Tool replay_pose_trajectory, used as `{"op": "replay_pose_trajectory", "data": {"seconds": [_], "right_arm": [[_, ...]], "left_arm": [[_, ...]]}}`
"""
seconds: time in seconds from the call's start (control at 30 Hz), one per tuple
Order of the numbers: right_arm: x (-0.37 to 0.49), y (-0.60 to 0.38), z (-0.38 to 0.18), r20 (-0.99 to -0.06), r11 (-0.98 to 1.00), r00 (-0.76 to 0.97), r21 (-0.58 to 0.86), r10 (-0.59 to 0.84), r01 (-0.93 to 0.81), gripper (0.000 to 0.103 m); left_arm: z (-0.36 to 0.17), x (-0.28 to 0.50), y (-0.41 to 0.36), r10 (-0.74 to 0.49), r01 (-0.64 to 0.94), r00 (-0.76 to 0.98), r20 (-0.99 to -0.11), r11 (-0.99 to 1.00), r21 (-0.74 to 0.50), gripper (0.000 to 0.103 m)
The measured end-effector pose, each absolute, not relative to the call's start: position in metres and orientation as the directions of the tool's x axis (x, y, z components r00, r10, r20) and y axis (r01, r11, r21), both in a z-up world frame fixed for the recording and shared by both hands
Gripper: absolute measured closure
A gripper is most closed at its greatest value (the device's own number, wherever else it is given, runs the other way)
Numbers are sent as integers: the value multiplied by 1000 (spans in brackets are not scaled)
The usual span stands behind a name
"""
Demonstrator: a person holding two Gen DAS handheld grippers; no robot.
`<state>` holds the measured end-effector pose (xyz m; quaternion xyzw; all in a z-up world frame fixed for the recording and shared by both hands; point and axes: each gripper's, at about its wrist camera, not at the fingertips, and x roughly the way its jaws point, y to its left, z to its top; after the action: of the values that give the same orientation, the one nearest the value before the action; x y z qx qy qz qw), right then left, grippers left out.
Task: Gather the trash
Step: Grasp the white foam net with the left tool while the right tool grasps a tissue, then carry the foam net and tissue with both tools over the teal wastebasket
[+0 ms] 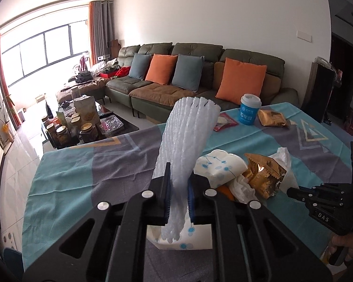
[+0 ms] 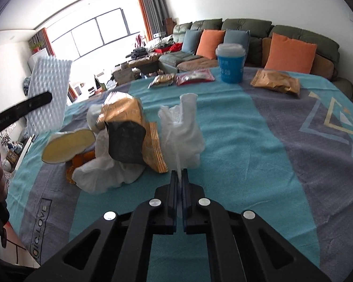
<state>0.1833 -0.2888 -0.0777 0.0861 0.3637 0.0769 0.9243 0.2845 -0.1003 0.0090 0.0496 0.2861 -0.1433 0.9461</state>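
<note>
- Trash is split between both claws right now: the left claw (image 1: 178, 197) is clamped on a white foam net sleeve (image 1: 188, 141), which stands up out of its jaws toward 12 o'clock, clear of the bench (image 1: 82, 176).
- Seen from the right wrist, the same foam sleeve (image 2: 49, 96) hangs at 10 o'clock, above the bench edge and off the pile.
- The right claw (image 2: 181, 176) is pinched nearly flat on a thin tail of the white plastic bag (image 2: 181, 131); the rest of the bag rises just beyond the tips at 12 o'clock, its body apparently resting on the cloth.
- Just beside the bag, at 10 to 11 o'clock from the right claw, sits the heap: a gold foil wrapper (image 2: 138, 127), crumpled white tissue (image 2: 101, 174), a flattened paper cup (image 2: 68, 145) and orange peel (image 2: 82, 159), all touching.
- Farther off, toward 12 and 1 o'clock, lie a blue lidded cup (image 2: 230, 63), a red packet (image 2: 195, 76), a small gold packet (image 2: 161, 81) and a brown snack packet (image 2: 275, 82), well apart from the heap.
- Step in hand, as I judge it: both pieces are gripped and ready to be carried off; no bin shows in either view.
- The next move calls for lifting the bag slowly, since the hold is on a thin tail that could slip or drag the foil wrapper along, and keeping the tall sleeve from swaying into the heap.
</note>
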Motion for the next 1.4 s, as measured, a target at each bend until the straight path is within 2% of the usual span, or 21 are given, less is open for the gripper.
{"op": "replay_pose_trajectory", "data": {"seconds": [0.33,0.6,1.03,1.4], "right_arm": [[150,-288,-31,-569,987,809,140,145,-78,101],[114,-268,1,-488,986,857,113,166,-127,101],[57,-198,50,-339,954,892,91,299,-285,101],[34,-151,69,-281,911,869,61,407,-408,101]], "left_arm": [[33,234,-68,-260,271,831,-491,961,-50,91],[41,183,-36,-251,229,861,-443,968,-102,91],[47,92,15,-195,150,916,-351,977,-152,91],[54,35,58,-91,45,956,-279,985,-165,91]]}}
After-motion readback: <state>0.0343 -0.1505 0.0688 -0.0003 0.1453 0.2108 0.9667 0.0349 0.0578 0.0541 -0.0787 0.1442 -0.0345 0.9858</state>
